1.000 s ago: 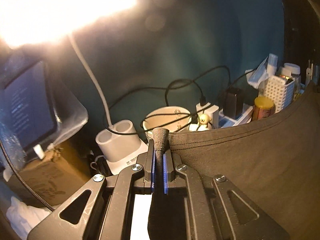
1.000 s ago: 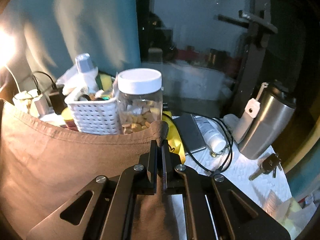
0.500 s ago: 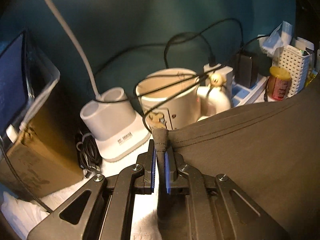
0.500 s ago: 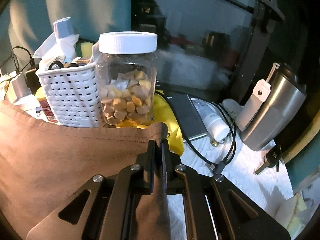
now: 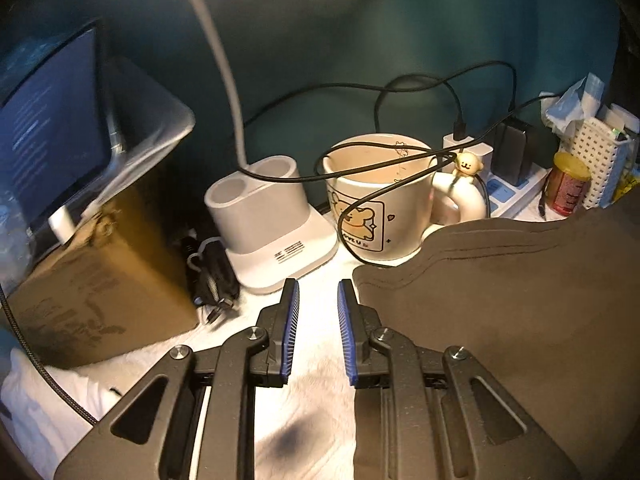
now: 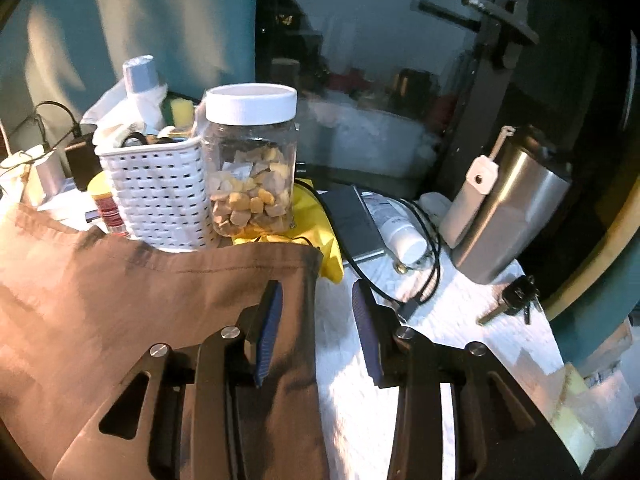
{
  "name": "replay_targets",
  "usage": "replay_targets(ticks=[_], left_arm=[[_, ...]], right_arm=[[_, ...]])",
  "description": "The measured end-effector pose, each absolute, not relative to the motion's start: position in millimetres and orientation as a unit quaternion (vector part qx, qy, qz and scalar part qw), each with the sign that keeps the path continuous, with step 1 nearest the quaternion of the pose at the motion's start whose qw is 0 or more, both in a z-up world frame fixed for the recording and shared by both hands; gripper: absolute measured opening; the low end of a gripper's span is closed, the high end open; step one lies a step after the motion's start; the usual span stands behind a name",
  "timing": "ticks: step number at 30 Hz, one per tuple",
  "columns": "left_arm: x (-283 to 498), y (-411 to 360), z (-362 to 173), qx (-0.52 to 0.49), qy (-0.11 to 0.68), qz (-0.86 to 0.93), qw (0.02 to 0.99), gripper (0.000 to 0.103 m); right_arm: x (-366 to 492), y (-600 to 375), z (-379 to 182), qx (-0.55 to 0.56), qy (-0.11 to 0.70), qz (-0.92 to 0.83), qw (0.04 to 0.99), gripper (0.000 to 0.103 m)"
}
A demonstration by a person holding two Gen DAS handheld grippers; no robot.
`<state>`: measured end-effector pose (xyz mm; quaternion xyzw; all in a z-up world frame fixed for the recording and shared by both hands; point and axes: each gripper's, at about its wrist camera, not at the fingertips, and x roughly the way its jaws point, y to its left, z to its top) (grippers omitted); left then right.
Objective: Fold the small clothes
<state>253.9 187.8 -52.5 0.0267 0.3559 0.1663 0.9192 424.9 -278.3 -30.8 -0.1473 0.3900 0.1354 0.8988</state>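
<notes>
A brown small garment [image 5: 500,300] lies flat on the white towel-covered table [image 5: 316,400], its stitched hem towards the clutter at the back. My left gripper [image 5: 318,286] hangs just left of the garment's near corner. Its jaws are opening, with only bare towel between the blue pads [image 5: 290,320]. In the right wrist view the same garment [image 6: 140,304] fills the left side. My right gripper [image 6: 316,288] straddles its right edge, jaws opening. The cloth lies under the left finger [image 6: 270,312] and no pad presses on it.
Behind the garment stand a cartoon mug [image 5: 380,204] draped with black cables, a white lamp base [image 5: 268,220], a cardboard box [image 5: 92,276], a white basket [image 6: 160,200] and a snack jar [image 6: 252,168]. A power bank [image 6: 354,220], steel tumbler [image 6: 504,208] and keys [image 6: 516,300] lie to the right.
Both grippers were shut on the garment's upper corners and have let go, jaws now apart. The garment has dropped flat onto the table, and both hands have sunk lower.
</notes>
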Motion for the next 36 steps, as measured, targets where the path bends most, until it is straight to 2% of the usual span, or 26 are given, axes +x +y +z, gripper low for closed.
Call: replay_targets(ticks=[10, 22, 36], left_arm=[[201.1, 178.5, -41.7, -0.023, 0.353, 0.149, 0.924, 0.019], [139.6, 154.8, -61.8, -0.070, 0.373, 0.125, 0.917, 0.020], [78.7, 130.4, -83.3, -0.088, 0.393, 0.107, 0.909, 0.020]], right_arm=[[381.0, -298.2, -14.4, -0.131, 0.395, 0.124, 0.901, 0.039], [318.4, -343.6, -7.0, -0.099, 0.411, 0.101, 0.901, 0.039], [236.7, -382.5, -31.6, -0.043, 0.455, 0.100, 0.884, 0.039]])
